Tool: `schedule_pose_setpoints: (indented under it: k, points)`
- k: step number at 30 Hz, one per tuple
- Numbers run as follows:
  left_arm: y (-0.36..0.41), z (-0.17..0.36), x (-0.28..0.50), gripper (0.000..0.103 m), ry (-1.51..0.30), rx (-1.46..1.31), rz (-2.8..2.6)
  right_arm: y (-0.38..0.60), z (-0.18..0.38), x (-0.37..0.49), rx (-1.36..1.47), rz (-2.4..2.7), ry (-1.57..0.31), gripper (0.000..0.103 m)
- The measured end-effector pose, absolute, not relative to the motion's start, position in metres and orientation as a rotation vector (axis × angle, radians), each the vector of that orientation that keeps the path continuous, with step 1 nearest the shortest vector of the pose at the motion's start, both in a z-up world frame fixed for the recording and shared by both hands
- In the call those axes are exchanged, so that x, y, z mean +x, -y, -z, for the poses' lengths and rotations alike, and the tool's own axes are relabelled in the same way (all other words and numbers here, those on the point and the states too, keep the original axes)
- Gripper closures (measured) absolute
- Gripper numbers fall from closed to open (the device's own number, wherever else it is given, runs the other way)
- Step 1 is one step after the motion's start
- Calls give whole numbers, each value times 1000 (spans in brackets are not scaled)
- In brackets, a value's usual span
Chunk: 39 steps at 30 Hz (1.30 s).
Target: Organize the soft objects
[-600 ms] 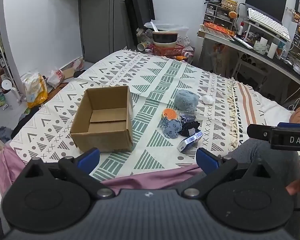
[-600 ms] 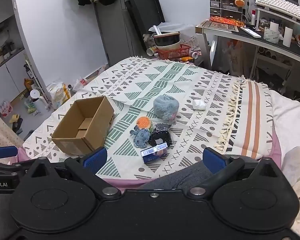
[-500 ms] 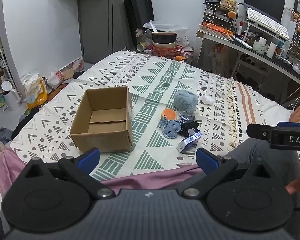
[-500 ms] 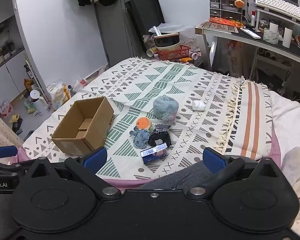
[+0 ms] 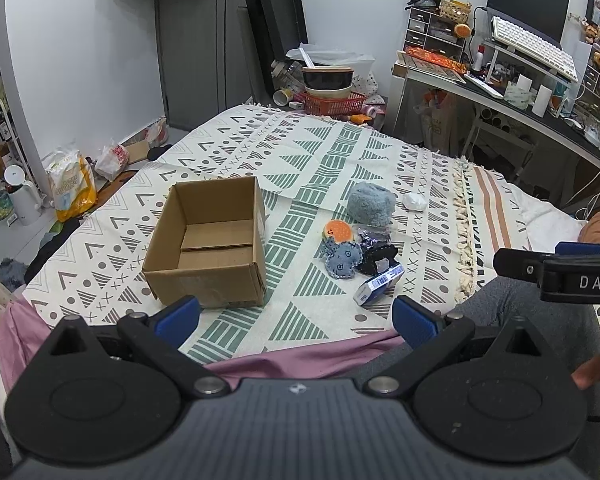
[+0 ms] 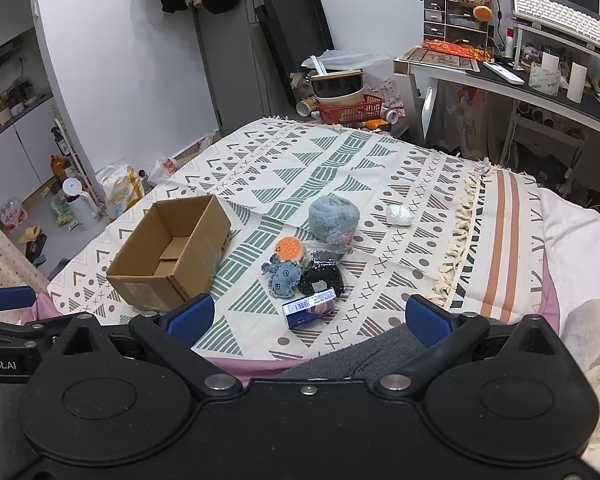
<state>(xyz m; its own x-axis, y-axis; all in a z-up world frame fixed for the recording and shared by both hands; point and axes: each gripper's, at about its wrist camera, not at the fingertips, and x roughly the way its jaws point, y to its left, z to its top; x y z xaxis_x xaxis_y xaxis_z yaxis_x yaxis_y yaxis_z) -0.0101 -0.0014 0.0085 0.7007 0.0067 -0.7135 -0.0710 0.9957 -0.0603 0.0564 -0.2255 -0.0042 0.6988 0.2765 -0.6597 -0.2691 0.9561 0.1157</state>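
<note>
Cardboard box point(image 5: 212, 244) sits open-topped on the patterned bedspread point(image 5: 300, 152), nothing inside it as seen from the left wrist camera. To its right lies the cluster of soft things: a fluffy grey-blue bundle point(image 5: 371, 204) at the back, an orange round plush point(image 5: 337, 232) just in front of it, a blue denim plush point(image 5: 342, 262) nearer the camera, and a black fabric piece point(image 5: 376, 258) touching the denim one. A small blue-and-white carton point(image 5: 379, 283) lies at the near edge of the pile, and a crumpled white wad point(image 5: 415, 201) rests apart, beside the grey bundle. Left gripper point(image 5: 296, 316) hovers over the near bed edge, blue pads spread wide, gripping nothing. Right gripper point(image 6: 306, 318) hangs likewise, fingers far apart and empty, the carton framed between them. Both are well short of the pile. A grey-clad knee point(image 6: 380, 350) shows below.
</note>
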Motion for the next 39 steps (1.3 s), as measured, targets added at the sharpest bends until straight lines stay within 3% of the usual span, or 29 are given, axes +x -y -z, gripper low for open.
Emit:
schedule_pose_setpoints:
  k: [39]
  points:
    - [-2, -9, -14, 1, -799, -86, -43, 224, 2, 52, 1, -314, -728, 0]
